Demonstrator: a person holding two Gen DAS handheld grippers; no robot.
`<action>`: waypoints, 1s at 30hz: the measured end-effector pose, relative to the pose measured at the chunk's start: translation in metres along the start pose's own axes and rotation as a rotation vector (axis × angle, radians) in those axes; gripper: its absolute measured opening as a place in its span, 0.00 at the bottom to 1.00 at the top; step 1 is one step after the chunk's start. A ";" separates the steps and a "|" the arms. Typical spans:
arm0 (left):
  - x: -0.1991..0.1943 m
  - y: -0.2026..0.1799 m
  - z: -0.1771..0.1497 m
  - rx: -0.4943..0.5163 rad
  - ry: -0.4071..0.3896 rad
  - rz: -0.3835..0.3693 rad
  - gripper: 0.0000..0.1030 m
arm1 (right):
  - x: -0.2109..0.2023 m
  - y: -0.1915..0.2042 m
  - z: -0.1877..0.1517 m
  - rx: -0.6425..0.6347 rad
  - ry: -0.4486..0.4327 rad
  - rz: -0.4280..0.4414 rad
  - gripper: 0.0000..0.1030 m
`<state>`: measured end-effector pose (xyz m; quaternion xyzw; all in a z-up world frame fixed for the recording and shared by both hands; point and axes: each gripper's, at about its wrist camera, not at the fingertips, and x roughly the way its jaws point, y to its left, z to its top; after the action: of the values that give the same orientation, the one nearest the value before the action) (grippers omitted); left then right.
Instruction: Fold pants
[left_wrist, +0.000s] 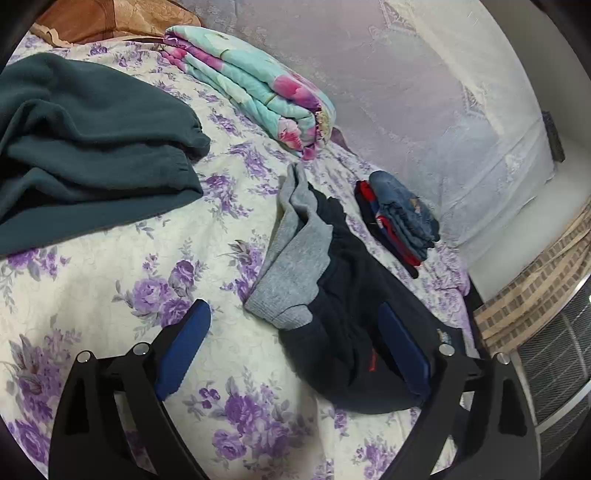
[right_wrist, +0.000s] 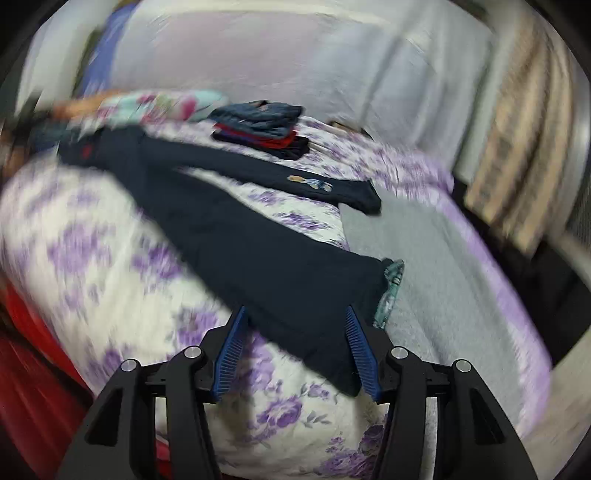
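Observation:
Dark navy pants (left_wrist: 351, 295) lie on the flowered bed sheet (left_wrist: 110, 277), the waist turned out to show grey lining (left_wrist: 295, 251). My left gripper (left_wrist: 295, 325) stands open over the waist end; its right finger (left_wrist: 402, 347) is above the navy cloth and its left finger (left_wrist: 184, 343) above bare sheet. In the blurred right wrist view the pants (right_wrist: 258, 251) stretch out with both legs spread. My right gripper (right_wrist: 295, 310) is open, one leg lying flat between its fingers near the cuff, and the pads are not pressing on it.
A teal-green garment (left_wrist: 81, 147) lies crumpled at the left. A folded flowered quilt (left_wrist: 251, 88) sits by the wall. A stack of folded clothes (left_wrist: 399, 218) (right_wrist: 266, 125) rests behind the pants. A grey blanket (right_wrist: 424, 277) covers the bed's right end. A grille (left_wrist: 554, 369) stands beside the bed.

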<state>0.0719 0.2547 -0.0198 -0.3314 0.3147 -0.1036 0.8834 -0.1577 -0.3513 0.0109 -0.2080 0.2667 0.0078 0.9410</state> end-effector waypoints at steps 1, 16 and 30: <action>0.000 0.000 -0.001 0.004 0.000 0.010 0.87 | 0.003 0.005 -0.002 -0.037 0.002 -0.024 0.52; 0.004 -0.005 -0.002 0.036 0.004 0.065 0.90 | 0.110 -0.109 0.140 0.281 0.092 0.146 0.26; 0.000 -0.009 -0.011 0.053 0.027 0.029 0.91 | 0.125 -0.156 0.064 0.694 0.143 0.311 0.49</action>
<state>0.0654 0.2418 -0.0206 -0.3019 0.3287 -0.1034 0.8889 0.0010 -0.4809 0.0574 0.1658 0.3469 0.0451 0.9220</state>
